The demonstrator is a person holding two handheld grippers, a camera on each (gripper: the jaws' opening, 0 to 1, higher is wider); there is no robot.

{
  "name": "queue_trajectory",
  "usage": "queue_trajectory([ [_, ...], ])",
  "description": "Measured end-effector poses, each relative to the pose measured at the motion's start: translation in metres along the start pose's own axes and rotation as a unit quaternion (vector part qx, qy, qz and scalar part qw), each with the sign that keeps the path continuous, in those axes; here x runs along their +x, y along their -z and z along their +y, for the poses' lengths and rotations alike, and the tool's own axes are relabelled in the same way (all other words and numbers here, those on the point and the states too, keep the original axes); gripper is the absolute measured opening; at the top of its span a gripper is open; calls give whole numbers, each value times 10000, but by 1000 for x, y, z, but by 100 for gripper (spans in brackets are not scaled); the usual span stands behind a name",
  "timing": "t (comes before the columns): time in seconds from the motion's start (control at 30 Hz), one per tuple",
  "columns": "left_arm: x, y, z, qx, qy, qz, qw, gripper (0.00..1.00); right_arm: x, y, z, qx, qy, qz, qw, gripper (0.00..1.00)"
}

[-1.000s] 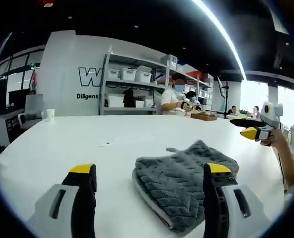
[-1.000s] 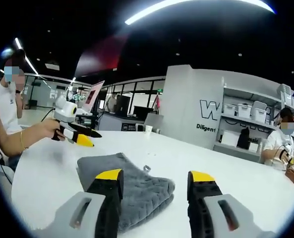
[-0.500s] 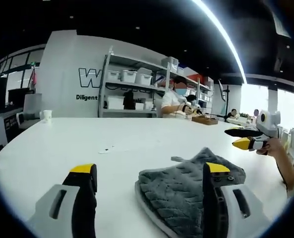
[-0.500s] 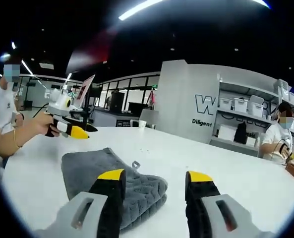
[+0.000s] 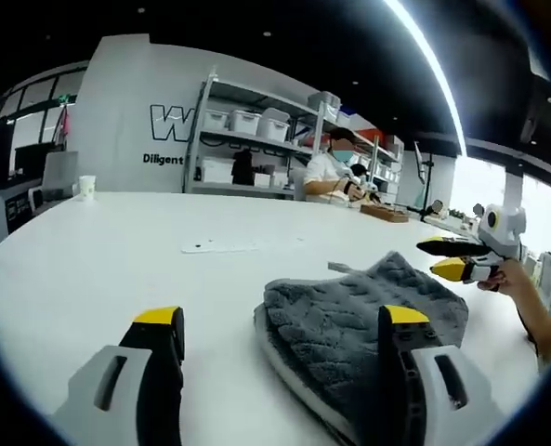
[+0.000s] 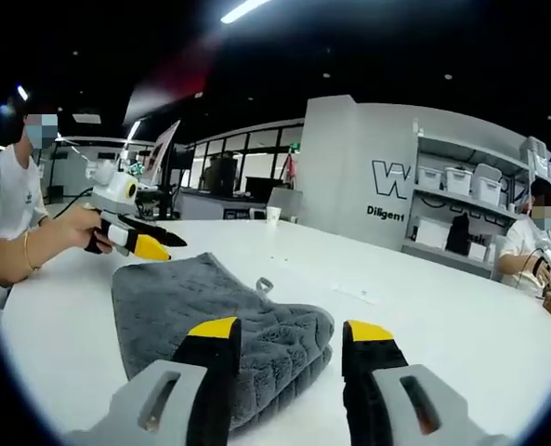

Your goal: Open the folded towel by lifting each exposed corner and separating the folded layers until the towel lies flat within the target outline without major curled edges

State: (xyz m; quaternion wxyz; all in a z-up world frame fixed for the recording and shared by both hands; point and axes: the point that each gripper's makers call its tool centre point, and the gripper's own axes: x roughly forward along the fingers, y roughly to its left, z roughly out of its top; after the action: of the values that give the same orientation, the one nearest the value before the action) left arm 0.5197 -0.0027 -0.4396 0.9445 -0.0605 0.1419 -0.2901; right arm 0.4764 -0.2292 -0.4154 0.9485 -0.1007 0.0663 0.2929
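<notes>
The grey towel (image 5: 363, 321) lies folded on the white surface (image 5: 117, 251), its layers stacked so that a thick rounded fold edge faces the near side in both views. A small hanging loop (image 5: 338, 268) sticks out of its far edge. In the left gripper view the towel sits right of centre, just beyond the jaws, and the right-hand jaw covers part of its near corner. In the right gripper view the towel (image 6: 191, 311) reaches from the left middle down to the jaws, with the loop (image 6: 264, 284) on its right edge and the fold edge between and just past the two jaw tips.

The left gripper (image 5: 280, 323) has its yellow-tipped jaws spread wide, nothing between them but bare surface and the near edge of the towel. It also shows from the side in the right gripper view (image 6: 151, 243), held in a hand (image 6: 82, 230) just beyond the towel's far left corner; there its tips point to the right and hang above the surface.

The right gripper (image 6: 289, 332) is likewise spread wide, holding nothing, over the towel's fold edge. In the left gripper view it (image 5: 442, 260) comes in from the right, held in a hand (image 5: 515, 279) near the towel's far right edge.

Beyond the surface stand shelves (image 5: 247, 139) with white bins, a wall (image 5: 126, 121) with lettering, and a seated person (image 5: 326, 172).
</notes>
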Motion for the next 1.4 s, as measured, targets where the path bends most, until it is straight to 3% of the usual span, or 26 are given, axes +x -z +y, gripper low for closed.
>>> queue_trajectory([
  [0.27, 9, 14, 4, -209, -12, 118, 9997, 80, 2, 8, -1, 87, 68, 86, 9999, 37],
  [0.77, 14, 14, -16, -316, 455, -70, 9984, 42, 6, 17, -4, 363, 108, 105, 9992, 27],
  [0.9, 15, 15, -15, -479, 479, -90, 9977, 40, 8, 20, -6, 226, 222, 180, 9993, 28],
  [1.13, 15, 15, -14, -624, 479, -148, 9968, 36, 10, 24, -6, 632, 228, 191, 9976, 27],
  [1.23, 15, 14, -15, -515, 449, -196, 9975, 34, 12, 24, 1, 1025, 3, 140, 9946, 18],
  [1.33, 15, 9, -21, -459, 631, -335, 9964, 26, 13, 23, 0, 1000, 25, 130, 9949, 15],
  [1.4, 14, 9, -25, -549, 753, -368, 9950, 13, 14, 23, 0, 971, 47, 107, 9952, 13],
])
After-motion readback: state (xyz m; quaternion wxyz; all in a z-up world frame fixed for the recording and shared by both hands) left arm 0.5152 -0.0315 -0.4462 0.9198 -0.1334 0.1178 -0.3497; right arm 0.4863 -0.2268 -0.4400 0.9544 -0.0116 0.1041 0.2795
